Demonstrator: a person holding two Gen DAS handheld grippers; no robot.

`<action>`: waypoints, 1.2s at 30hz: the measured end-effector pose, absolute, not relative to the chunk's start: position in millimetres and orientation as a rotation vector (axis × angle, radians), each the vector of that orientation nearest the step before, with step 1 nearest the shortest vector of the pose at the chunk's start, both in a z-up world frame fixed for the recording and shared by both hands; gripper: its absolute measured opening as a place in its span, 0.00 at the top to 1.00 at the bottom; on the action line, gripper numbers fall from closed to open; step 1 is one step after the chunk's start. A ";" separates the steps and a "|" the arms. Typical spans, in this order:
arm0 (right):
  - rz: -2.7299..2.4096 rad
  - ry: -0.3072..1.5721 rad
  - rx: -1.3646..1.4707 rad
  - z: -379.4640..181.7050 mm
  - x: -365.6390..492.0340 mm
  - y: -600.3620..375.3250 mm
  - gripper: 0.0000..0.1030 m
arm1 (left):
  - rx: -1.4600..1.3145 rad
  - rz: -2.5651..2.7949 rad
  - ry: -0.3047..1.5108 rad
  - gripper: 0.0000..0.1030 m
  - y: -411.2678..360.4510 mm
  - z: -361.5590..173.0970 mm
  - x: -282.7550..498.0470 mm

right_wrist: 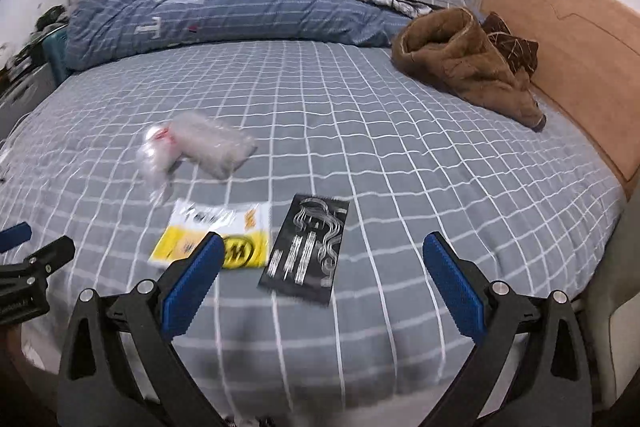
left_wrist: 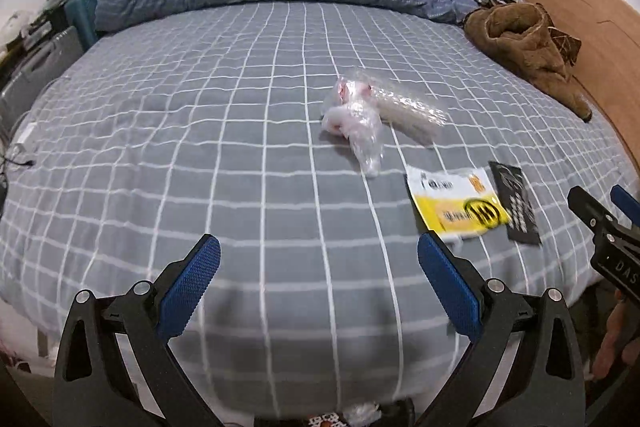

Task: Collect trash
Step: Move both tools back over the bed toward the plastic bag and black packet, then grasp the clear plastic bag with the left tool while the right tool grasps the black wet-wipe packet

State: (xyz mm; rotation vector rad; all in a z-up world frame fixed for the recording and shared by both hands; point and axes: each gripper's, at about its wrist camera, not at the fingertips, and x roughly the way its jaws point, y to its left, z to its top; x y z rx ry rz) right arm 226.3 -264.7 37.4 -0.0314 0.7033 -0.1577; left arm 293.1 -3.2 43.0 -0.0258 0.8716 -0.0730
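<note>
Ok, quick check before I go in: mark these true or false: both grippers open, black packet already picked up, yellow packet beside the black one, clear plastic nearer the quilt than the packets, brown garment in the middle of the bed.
Left gripper and right gripper are open: true.
Black packet is already gripped: false, it lies flat on the bed sheet.
Yellow packet lies beside it: true.
Clear plastic wrap lies nearer the blue quilt: true.
Brown garment is mid-bed: false, it lies by the headboard.

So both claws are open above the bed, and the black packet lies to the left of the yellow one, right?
Not quite. The black packet lies to the right of the yellow packet, as the right wrist view shows. Both the left claw and right claw are indeed open above the bed.
</note>
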 end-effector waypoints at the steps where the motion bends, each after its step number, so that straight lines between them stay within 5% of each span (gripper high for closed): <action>1: -0.162 0.710 -0.022 33.9 232.6 -266.0 0.07 | -0.033 -0.077 0.879 0.06 -4.0 40.1 300.4; 18: -0.202 0.924 0.106 -34.0 304.4 -283.5 0.11 | -0.035 -0.079 0.917 0.06 -32.9 7.4 407.0; 29: -0.196 0.947 0.172 -39.3 316.7 -293.2 0.22 | -0.005 -0.094 0.935 0.07 -47.0 -6.5 435.3; 36: -0.182 0.982 0.178 -46.0 319.1 -291.8 0.29 | 0.010 -0.099 0.960 0.25 -47.5 -15.2 440.9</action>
